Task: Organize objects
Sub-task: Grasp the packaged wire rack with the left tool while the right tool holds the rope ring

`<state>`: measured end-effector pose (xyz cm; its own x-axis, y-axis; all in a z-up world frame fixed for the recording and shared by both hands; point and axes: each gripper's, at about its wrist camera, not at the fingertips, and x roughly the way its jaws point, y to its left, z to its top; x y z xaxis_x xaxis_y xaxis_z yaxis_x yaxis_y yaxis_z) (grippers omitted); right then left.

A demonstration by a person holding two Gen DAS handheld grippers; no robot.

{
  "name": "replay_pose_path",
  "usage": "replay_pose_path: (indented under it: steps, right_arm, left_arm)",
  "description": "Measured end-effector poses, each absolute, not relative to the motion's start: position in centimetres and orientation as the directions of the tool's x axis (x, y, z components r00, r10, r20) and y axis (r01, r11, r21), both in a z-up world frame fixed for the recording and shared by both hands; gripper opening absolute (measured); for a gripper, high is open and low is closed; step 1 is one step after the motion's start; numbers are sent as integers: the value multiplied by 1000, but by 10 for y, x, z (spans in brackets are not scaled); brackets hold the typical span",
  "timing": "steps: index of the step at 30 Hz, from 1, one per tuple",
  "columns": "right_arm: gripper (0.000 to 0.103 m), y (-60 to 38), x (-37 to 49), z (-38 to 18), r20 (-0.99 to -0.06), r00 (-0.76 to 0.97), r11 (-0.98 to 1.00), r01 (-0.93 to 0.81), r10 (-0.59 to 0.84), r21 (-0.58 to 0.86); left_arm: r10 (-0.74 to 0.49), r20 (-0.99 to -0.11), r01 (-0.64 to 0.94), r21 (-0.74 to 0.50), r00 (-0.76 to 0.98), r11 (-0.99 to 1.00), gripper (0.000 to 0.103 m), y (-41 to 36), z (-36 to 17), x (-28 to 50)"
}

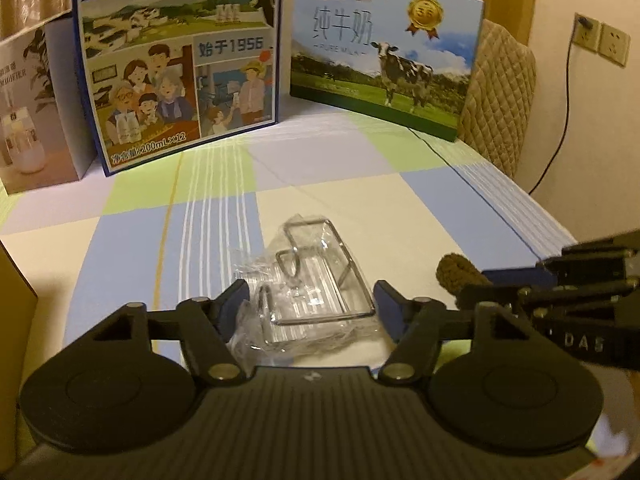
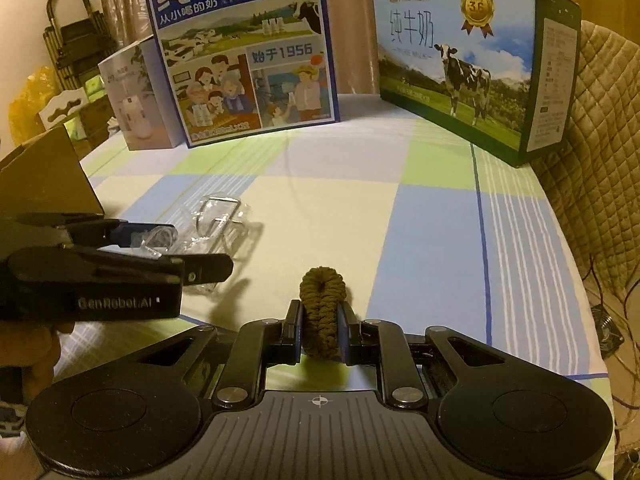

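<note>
Fingers of the left gripper (image 1: 308, 304) are wide apart, one on each side of a shiny metal wire rack (image 1: 316, 276) in a crinkly clear bag. The rack lies flat on the table, in the near middle of the left wrist view. I cannot tell if the blue pads touch the bag or just sit beside it.

The right gripper (image 2: 320, 326) has its fingers pressed together on a brown fuzzy hair tie (image 2: 322, 312). The hair tie stands up between the blue pads and sticks out past the tips. In the right wrist view it is near and in the middle, and its shadow falls on the table just under it.

The two grippers are side by side. The left gripper shows at the left edge of the right wrist view, with the rack bag poking out past it. A hand (image 2: 28, 344) holds it from below.

The table wears a checked cloth (image 2: 360, 208) with blue, green, cream and pale purple squares. At the far side stand two milk boxes: a blue box with a cartoon family (image 2: 244, 52) on the left and a box with a cow in a field (image 2: 460, 64) on the right. A small white box (image 2: 136, 92) stands left of the blue one. A quilted tan chair back (image 2: 600, 120) is at the far right
</note>
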<state>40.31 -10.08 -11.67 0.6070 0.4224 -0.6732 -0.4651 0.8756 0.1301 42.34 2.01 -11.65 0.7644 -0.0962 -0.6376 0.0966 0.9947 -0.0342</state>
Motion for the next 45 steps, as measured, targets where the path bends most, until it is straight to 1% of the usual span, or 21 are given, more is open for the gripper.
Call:
replay_pose_path:
  steps: [2,7,15,20,23,28,29,31,33,34,39,42,45]
  right_arm:
    - [14,-100,402,-115,-677,608,880,-456,415,129]
    - [14,-97,393,-109,-689,600,887,-439,406,140]
    - [14,-95,359,-93,-722,563,897,-398,402,190]
    - [14,-93,325,-75,-726,562,900,-395,396,185]
    - [14,-99,306,-65,-722,567,907,-364,397,212]
    - [14,-102,282,-56,-722,559,903,-363,408,230]
    - [14,-102,280,-54,-719,560,902,-364,412,233]
    - [14,-101,279,-54,-717,560,900,-367,415,235]
    - [14,-100,281,-56,-722,554,900,-369,414,233]
    - [14,-99,281,-57,-725,551,900,-371,413,231]
    - [14,-94,281,-61,-734,540,895,-389,412,217]
    - [14,-92,281,-63,-738,533,894,-393,414,217]
    - [14,-91,283,-64,-744,526,893,-395,413,216]
  left_arm:
    - [-93,-637,104,-21,766,994,55,18,-116,419]
    - [-111,-654,133,-16,749,991,55,16,-114,401]
    - [-156,-689,141,-78,708,987,54,20,-103,345]
    - [-181,-686,152,-103,705,983,54,17,-88,299]
    - [-188,-687,179,-85,702,980,54,9,-87,272]
    - [-171,-695,192,-48,698,980,55,3,-104,236]
    - [-164,-691,193,-36,704,980,55,1,-105,233]
    - [-144,-679,182,-16,720,983,59,-1,-107,227]
    - [-123,-668,166,1,734,986,72,-3,-107,223]
    - [-105,-662,153,15,742,988,74,-4,-107,221]
    - [-58,-631,137,77,774,988,76,-16,-108,214]
    - [-45,-637,137,95,769,986,75,-21,-111,215]
    - [-38,-640,121,87,768,989,72,-19,-112,218]
